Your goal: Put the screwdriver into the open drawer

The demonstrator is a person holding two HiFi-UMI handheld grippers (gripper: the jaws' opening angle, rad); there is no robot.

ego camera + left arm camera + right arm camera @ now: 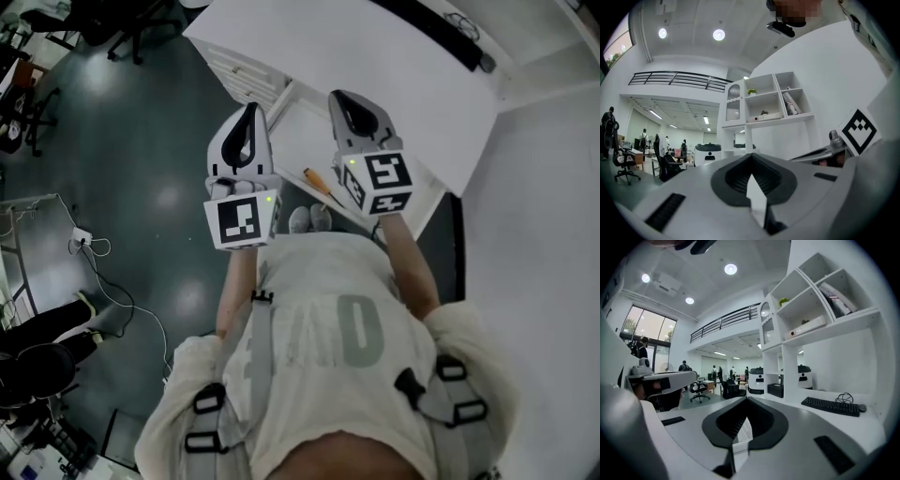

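- Orange at its handle, the screwdriver [316, 180] is lying slantwise inside the open drawer [302, 136], near the edge closest to the person.
- The white drawer is sticking out from under the white worktop [375, 66], above the dark green floor [141, 141].
- The left gripper [249, 112] is pointing out level over the drawer's left corner. Its jaws are pressing together with nothing between them, as the left gripper view is showing [751, 159].
- The right gripper [341, 99] is hanging beside it over the drawer. Its jaws are likewise meeting on nothing in its own view [744, 401].
- The two grippers are sitting side by side, apart from each other, and both are well clear of the screwdriver.
- A black keyboard [829, 406] is lying on the worktop, and white shelves [825, 310] are standing against the wall above it.
- The person's shoes [309, 218] are showing just below the drawer's front.
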